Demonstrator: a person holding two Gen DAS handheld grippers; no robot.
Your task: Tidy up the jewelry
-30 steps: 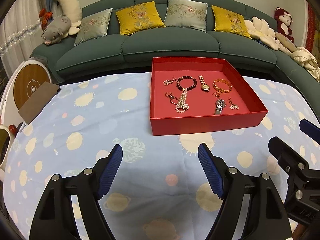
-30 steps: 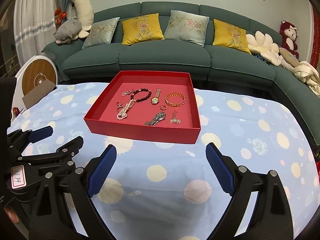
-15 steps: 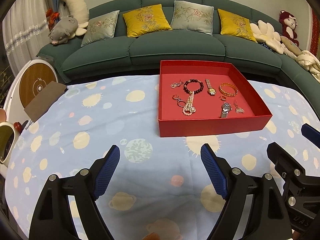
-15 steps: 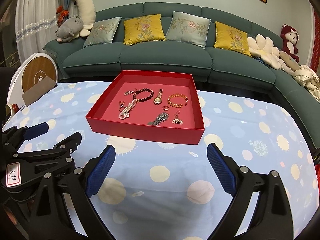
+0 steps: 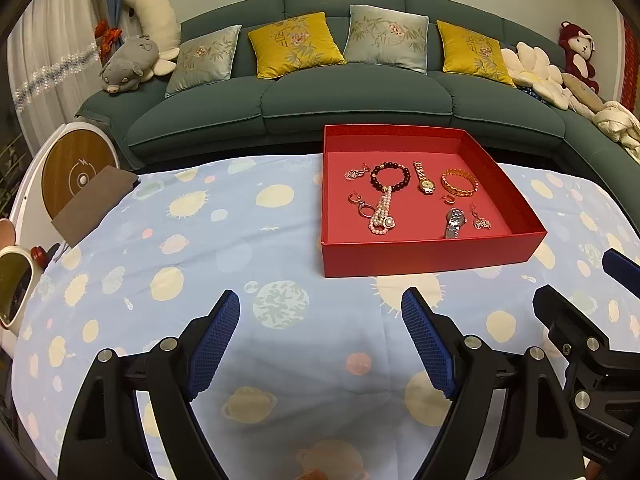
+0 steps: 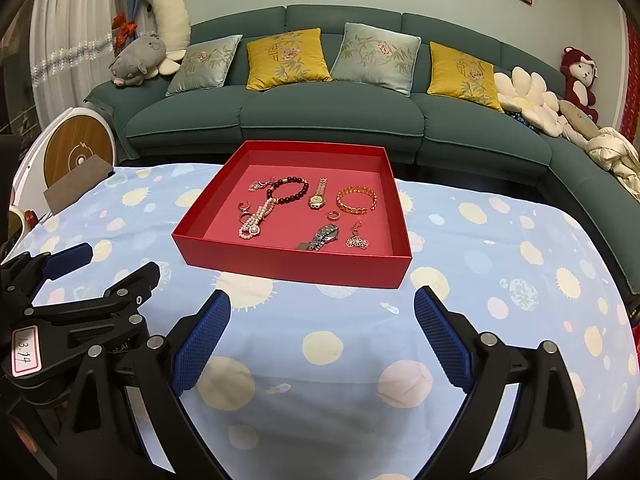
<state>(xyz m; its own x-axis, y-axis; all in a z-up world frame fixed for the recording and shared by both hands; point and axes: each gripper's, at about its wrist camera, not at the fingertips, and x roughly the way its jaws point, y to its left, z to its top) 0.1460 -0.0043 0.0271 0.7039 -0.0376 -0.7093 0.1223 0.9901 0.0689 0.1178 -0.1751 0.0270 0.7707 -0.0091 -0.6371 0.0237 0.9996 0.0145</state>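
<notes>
A red box (image 5: 432,258) (image 6: 296,270) sits on the spotted blue cloth, ahead of both grippers. Inside lie a dark bead bracelet (image 5: 390,178) (image 6: 289,192), a pearl string (image 5: 380,216), a gold watch (image 5: 425,180), a gold bangle (image 5: 460,185) (image 6: 356,202), a silver watch (image 5: 454,222) (image 6: 322,237), a flower earring (image 6: 357,240) and small rings. My left gripper (image 5: 320,304) hovers open over the cloth, short of the box's front wall, with nothing between its fingers. Beside it, my right gripper (image 6: 323,300) is open too and holds nothing.
A green sofa (image 5: 352,100) with cushions and plush toys runs behind the table. At the left stand a round white-and-wood device (image 5: 76,172) and a brown card (image 5: 94,208). The cloth (image 6: 500,248) stretches out on both sides of the box.
The left gripper's jaws have spread slightly wider. The box and the jewelry lie where they were, and the right gripper has kept still.
</notes>
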